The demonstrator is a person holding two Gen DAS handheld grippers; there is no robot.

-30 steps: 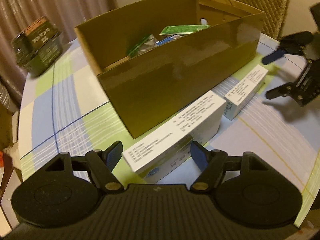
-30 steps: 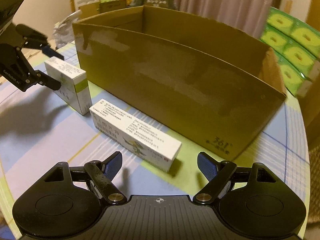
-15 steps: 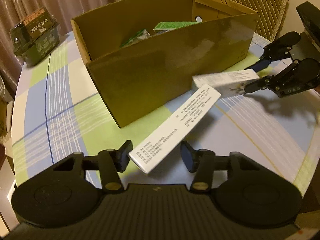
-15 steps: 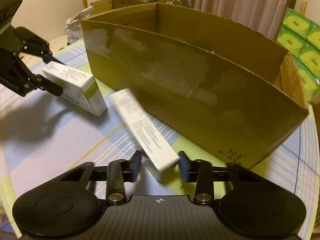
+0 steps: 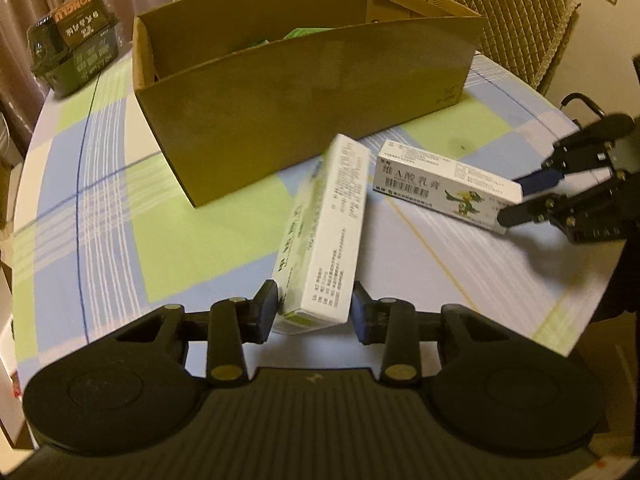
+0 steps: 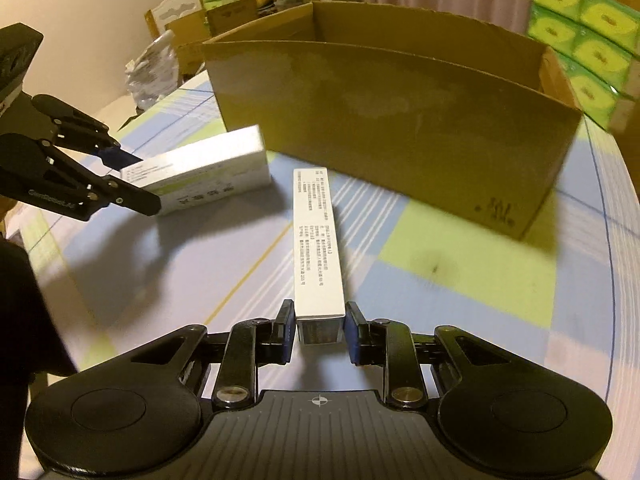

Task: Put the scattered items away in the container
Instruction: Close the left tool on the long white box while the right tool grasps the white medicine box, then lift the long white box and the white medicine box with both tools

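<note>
My left gripper (image 5: pixel 314 308) is shut on a white and green medicine box (image 5: pixel 324 236), held off the table, pointing toward the cardboard box (image 5: pixel 304 92). My right gripper (image 6: pixel 318 330) is shut on a long white medicine box (image 6: pixel 318 248), also lifted. Each gripper shows in the other's view: the right gripper (image 5: pixel 520 196) holding its box (image 5: pixel 444 184), the left gripper (image 6: pixel 140 182) holding its box (image 6: pixel 208 172). The cardboard box (image 6: pixel 392 120) stands open just behind both; green items lie inside it.
A round table with a blue, green and white checked cloth (image 5: pixel 100 200). A dark packaged box (image 5: pixel 76 56) sits at the far left edge. A wicker chair (image 5: pixel 516 16) stands behind the table. Stacked green tissue packs (image 6: pixel 588 32) stand to the right.
Both grippers closed on the two medicine boxes that lay by the cardboard box, lifted them off the table and drew back from the box.
</note>
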